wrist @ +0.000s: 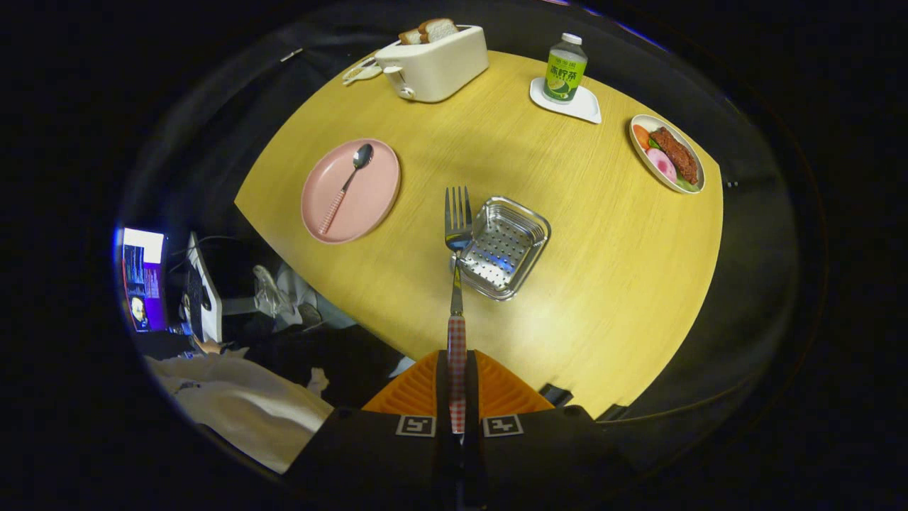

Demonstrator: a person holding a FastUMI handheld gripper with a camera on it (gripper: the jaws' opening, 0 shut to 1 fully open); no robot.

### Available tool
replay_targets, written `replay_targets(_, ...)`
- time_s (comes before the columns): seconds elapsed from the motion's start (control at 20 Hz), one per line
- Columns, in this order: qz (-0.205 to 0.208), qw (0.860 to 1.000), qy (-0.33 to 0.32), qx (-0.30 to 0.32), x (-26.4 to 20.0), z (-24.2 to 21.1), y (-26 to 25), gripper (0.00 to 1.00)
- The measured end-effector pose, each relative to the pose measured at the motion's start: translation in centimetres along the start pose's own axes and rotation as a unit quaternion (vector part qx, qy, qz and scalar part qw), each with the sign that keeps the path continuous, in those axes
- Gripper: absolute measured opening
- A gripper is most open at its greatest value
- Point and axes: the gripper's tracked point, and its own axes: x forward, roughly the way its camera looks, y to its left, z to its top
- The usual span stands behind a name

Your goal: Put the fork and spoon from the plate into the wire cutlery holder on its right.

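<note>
Item one, held: the gripper (457,397) is clamping both fingers on the red-and-white checked handle of one steel fork (457,234), which is projecting straight ahead of the jaws with its tines hanging over the near left rim of one square perforated-steel cutlery holder (505,245), just ahead and slightly right of the fingers. The fork is looking light, rigid and slick along its bare steel neck, so the patterned handle is offering the surer hold; gripped at its far end, it is likely wanting to pivot. Item two, waiting: one steel spoon with a matching checked handle (345,189) is lying diagonally on one round pink plate (379,203), beyond the fingers and to their left; it is probably handling the same, best taken at mid-handle. Other stock on the round yellow wooden table (603,284), farther beyond: one cream toaster (433,64) carrying two bread slices, one green-labelled bottle (565,69) standing on one white coaster, one oval dish of food (667,153).
</note>
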Motion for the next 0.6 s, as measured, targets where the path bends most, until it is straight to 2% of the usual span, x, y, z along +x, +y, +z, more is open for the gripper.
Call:
replay_targets(0.3, 0.015, 0.994, 0.1, -0.027, 1.4, -0.1, -2.4, 0.09)
replay_targets(0.45, 0.025, 0.992, 0.122, -0.009, 2.1, 0.8, -3.1, 0.09)
replay_targets(0.6, 0.015, 0.988, 0.15, -0.022, 1.8, 0.1, -4.5, 0.09)
